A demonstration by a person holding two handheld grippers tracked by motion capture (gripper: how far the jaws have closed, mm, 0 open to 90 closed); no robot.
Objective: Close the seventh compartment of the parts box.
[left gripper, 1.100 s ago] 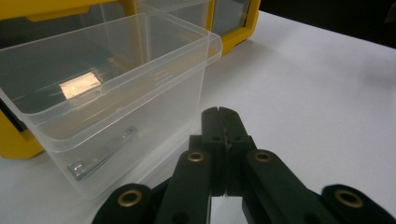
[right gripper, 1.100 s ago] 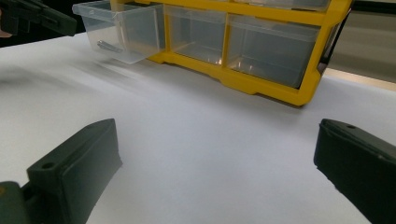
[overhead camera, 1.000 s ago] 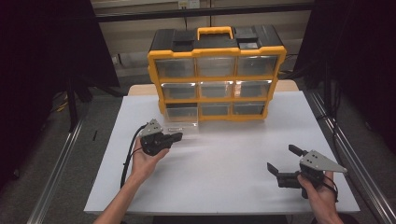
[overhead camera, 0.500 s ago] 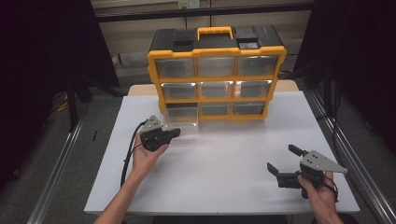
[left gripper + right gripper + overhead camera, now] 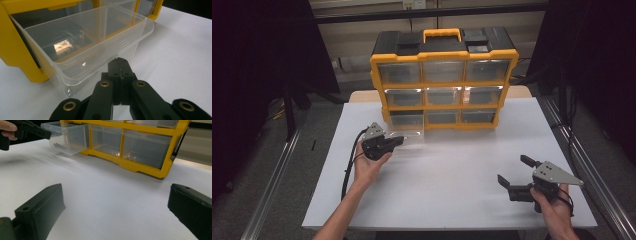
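1. No text, label, brand, number or sign can be read in any of the pictures.
2. The yellow and black drawer cabinet (image 5: 444,80) at the upper centre of the high view bears no legible marking.

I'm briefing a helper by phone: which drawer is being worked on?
Find the yellow organiser cabinet with clear plastic drawers at the table's far side. In its bottom row, the left clear drawer is the one: alone among them, it sticks out.
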